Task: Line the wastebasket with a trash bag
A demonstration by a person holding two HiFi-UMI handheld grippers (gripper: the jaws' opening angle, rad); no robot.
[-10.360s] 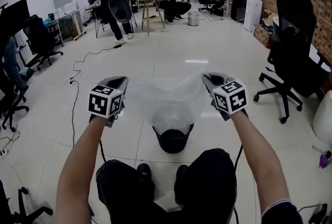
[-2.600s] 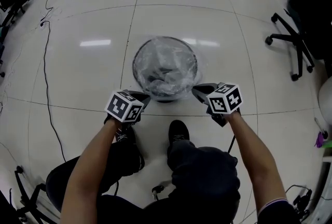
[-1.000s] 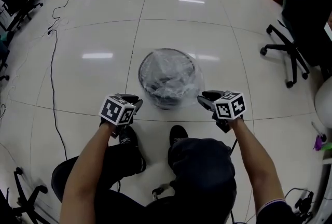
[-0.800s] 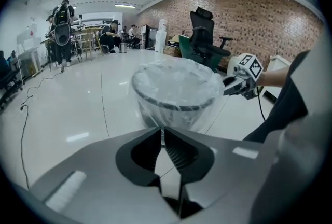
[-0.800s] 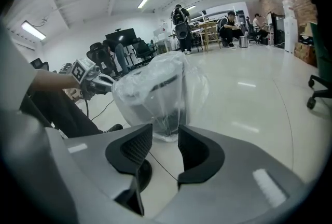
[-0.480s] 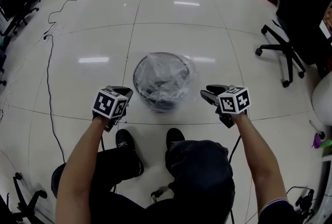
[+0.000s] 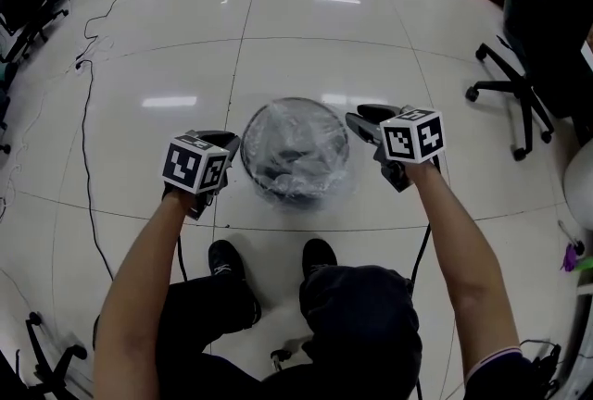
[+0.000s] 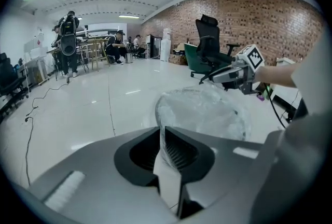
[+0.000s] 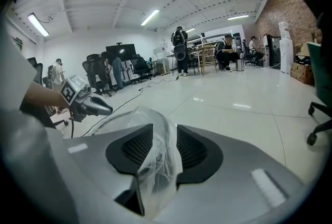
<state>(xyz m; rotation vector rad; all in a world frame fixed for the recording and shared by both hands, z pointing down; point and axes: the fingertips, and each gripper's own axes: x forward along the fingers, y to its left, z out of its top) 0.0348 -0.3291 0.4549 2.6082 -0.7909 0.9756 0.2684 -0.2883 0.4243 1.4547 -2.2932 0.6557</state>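
Note:
On the white tile floor between my hands stands a round black wastebasket (image 7: pixel 264 185). A clear trash bag (image 7: pixel 296 143) is spread over its mouth and sags inside. My left gripper (image 7: pixel 222 146) is by the near left rim. Its jaws have just been closing, and in the left gripper view that gripper (image 8: pixel 164 134) is shut on a strip of the bag's film (image 8: pixel 167 181). My right gripper (image 7: pixel 363 120) is at the right rim. Its jaws have just closed a little but stand wide apart (image 9: pixel 158 134), with crumpled film (image 9: pixel 155 166) lying loosely between them.
Black office chairs (image 7: pixel 533 37) stand at the right. A cable (image 7: pixel 85 102) runs along the floor at the left. The person's shoes (image 7: pixel 225 257) are just in front of the basket. Far across the room are people (image 8: pixel 67 44), desks and stools.
Both grippers have risen and moved forward to the basket's sides, the right one the farther. The left jaws have closed on the film. The bag's rim edge is pulled wider.

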